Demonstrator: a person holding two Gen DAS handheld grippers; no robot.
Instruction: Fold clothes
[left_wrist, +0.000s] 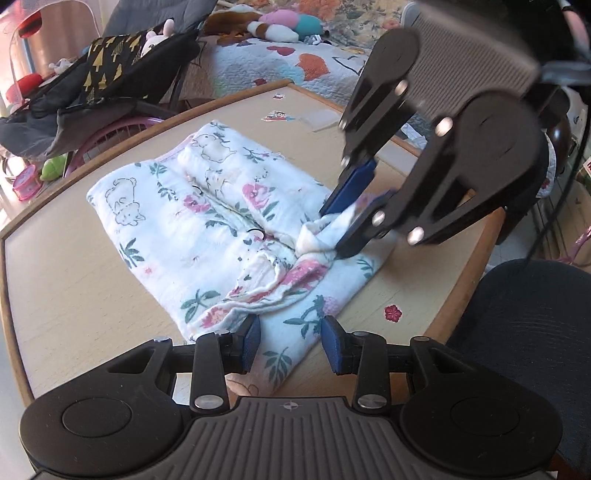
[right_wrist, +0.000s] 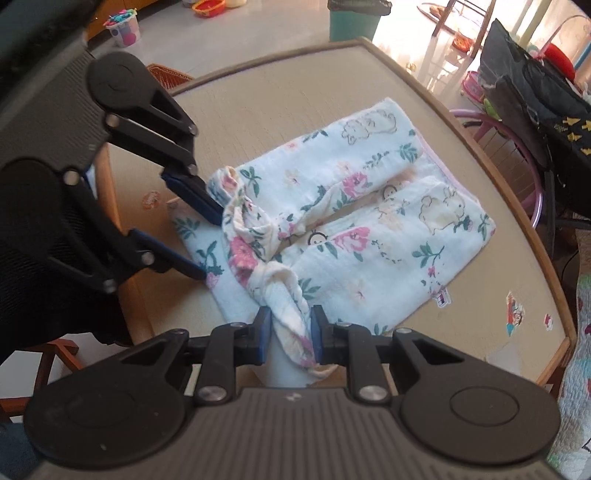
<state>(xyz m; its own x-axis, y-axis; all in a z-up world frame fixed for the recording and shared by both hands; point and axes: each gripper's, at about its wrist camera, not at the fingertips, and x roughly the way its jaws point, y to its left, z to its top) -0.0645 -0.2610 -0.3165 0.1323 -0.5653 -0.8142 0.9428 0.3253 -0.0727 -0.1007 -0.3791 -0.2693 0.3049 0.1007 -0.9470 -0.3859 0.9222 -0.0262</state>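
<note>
Floral garment (left_wrist: 207, 218), white with pink flowers, green leaves and outlined animal figures, lies partly folded on the beige tabletop (left_wrist: 74, 280) with a wooden rim. Left wrist view: the left tool (left_wrist: 290, 341) sits at the near edge of the garment, its blue pads spread apart with flat fabric lying between them and no grip evident. The right tool (left_wrist: 341, 230) comes in from the upper right, its blue pads closed onto a bunched, raised piece of the garment near the cloth's right side. A red flower sticker (left_wrist: 392, 313) marks the tabletop just beside the garment's near right corner. A quilted bed (left_wrist: 295, 70) with soft toys stands beyond the tabletop. Right wrist view: the right tool (right_wrist: 290, 332) pinches a twisted roll of the garment (right_wrist: 369, 236) between nearly closed pads. The left tool (right_wrist: 210, 243) enters from the left, fingers well apart, both tips at the garment's left edge, one touching a crumpled fold. The rest of the garment rests flat on the tabletop (right_wrist: 280, 107).
</note>
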